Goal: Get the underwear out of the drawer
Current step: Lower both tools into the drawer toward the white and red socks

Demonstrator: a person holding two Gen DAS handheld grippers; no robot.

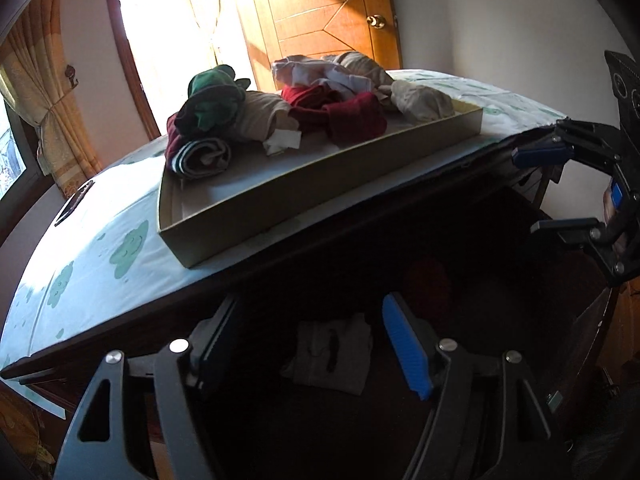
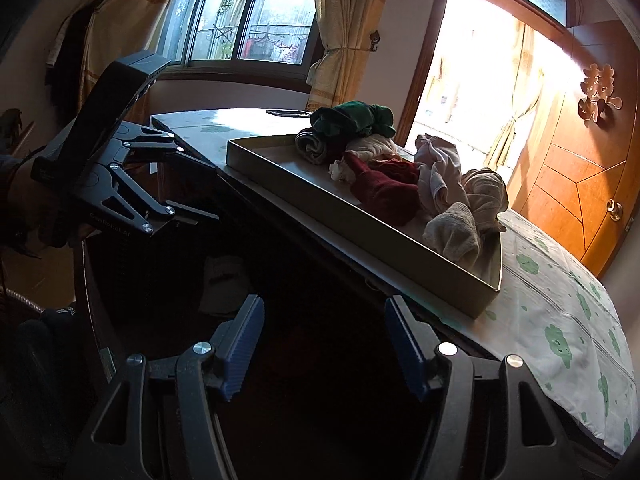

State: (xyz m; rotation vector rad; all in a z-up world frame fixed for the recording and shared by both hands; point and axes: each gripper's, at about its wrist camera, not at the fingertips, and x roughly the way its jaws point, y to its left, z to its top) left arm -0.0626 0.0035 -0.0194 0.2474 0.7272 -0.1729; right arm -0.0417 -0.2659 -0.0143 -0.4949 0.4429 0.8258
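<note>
The dark drawer (image 1: 592,320) stands pulled out below the bed edge. On its floor lie a folded light grey underwear piece (image 1: 332,354) (image 2: 224,284) and a dim dark red garment (image 1: 428,284). My left gripper (image 1: 310,304) (image 2: 200,182) hangs open over the drawer, and the grey piece shows below, between its fingers, untouched. To its right, my right gripper (image 2: 325,308) (image 1: 540,190) is open above the drawer with nothing between its blue pads. A cardboard tray (image 1: 320,176) (image 2: 360,232) on the bed holds a pile of several rolled underwear pieces (image 1: 320,108) (image 2: 400,176).
The bed wears a white sheet with green clouds (image 1: 100,248) (image 2: 560,320); a flat dark object (image 1: 74,204) lies on it beyond the tray. A wooden door (image 1: 332,20) (image 2: 592,184), a bright doorway and a curtained window (image 2: 240,16) stand behind.
</note>
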